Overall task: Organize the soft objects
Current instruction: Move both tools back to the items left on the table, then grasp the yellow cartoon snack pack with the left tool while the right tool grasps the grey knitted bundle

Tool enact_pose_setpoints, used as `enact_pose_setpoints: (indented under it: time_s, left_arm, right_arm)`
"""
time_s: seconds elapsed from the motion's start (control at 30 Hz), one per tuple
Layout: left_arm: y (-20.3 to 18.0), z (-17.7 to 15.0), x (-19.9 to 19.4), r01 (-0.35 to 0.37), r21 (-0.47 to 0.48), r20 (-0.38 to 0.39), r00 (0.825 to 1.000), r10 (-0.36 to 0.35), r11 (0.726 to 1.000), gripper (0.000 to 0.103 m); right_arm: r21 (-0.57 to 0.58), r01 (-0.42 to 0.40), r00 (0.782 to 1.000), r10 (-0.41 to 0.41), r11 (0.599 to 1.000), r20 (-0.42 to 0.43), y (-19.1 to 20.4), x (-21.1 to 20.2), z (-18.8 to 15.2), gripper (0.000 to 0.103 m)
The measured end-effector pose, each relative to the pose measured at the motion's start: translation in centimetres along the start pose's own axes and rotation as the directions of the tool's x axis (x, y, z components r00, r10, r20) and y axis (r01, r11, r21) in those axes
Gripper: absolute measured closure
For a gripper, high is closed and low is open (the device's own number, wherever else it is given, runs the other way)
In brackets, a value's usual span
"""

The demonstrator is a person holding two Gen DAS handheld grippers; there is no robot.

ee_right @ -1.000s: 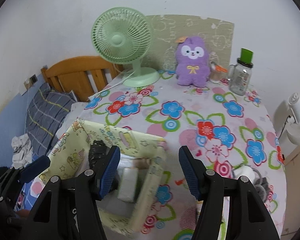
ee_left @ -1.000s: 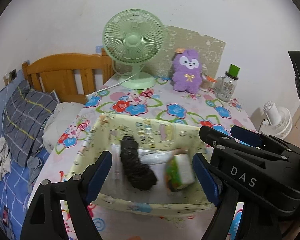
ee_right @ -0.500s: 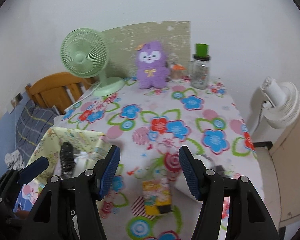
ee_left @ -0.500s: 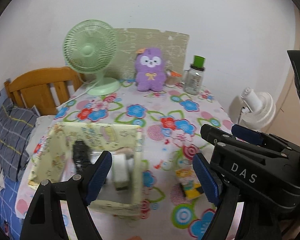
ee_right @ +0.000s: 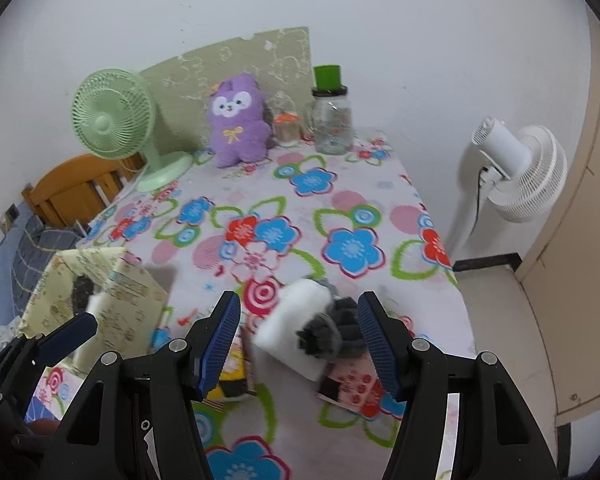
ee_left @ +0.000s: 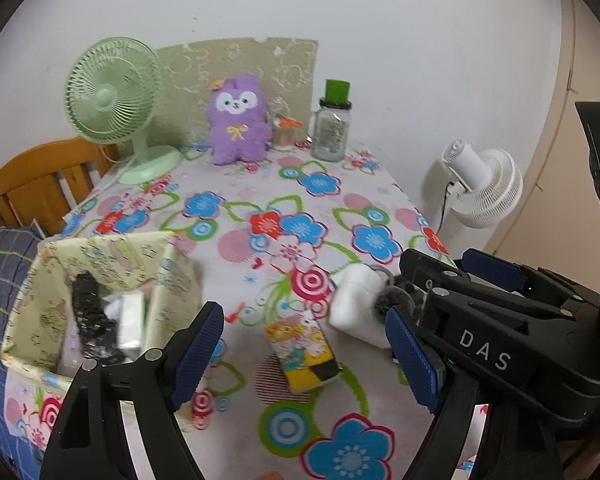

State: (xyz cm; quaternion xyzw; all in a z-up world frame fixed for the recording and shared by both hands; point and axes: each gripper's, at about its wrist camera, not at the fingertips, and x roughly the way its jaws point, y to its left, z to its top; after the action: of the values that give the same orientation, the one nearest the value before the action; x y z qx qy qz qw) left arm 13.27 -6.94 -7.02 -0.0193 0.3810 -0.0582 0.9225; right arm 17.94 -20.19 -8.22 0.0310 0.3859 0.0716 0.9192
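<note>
Right gripper (ee_right: 298, 338): jaws standing half apart, holding nothing, the white-and-grey soft plush bundle (ee_right: 308, 332) lying just beyond and between them on the floral-cloth surface (ee_right: 340, 216), long axis running near-right to far-left. Left gripper (ee_left: 304, 354): jaws wide, empty, over the yellow cartoon-printed packet (ee_left: 302, 354); bundle to its right, so the right hand is judged nearer. Pale yellow fabric storage box (ee_left: 40, 280), near left.

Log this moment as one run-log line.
left gripper: open, empty | right gripper: open, empty | white-and-grey soft toy: on table | pale-yellow fabric bin: part-filled
</note>
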Motion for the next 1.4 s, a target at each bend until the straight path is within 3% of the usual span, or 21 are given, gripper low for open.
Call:
enact_pose_setpoints:
  time_s: [1.23,1.4]
  left_arm:
    - [-0.8,-3.3,8.9,0.014,0.009,-0.198,0.980,-0.012,1.000,0.018]
    - [-0.3,-3.5,9.7,0.023,-0.022,-0.227,0.974,-0.027,1.000,0.030]
  right_arm:
    - [0.100,0.071,0.985,-0.054,0.992,-0.163,-4.9,6.9,-4.4,0.036]
    - [0.099,0.070,0.985,-0.053,0.993,-0.166,-4.9,7.1,-4.4,0.036]
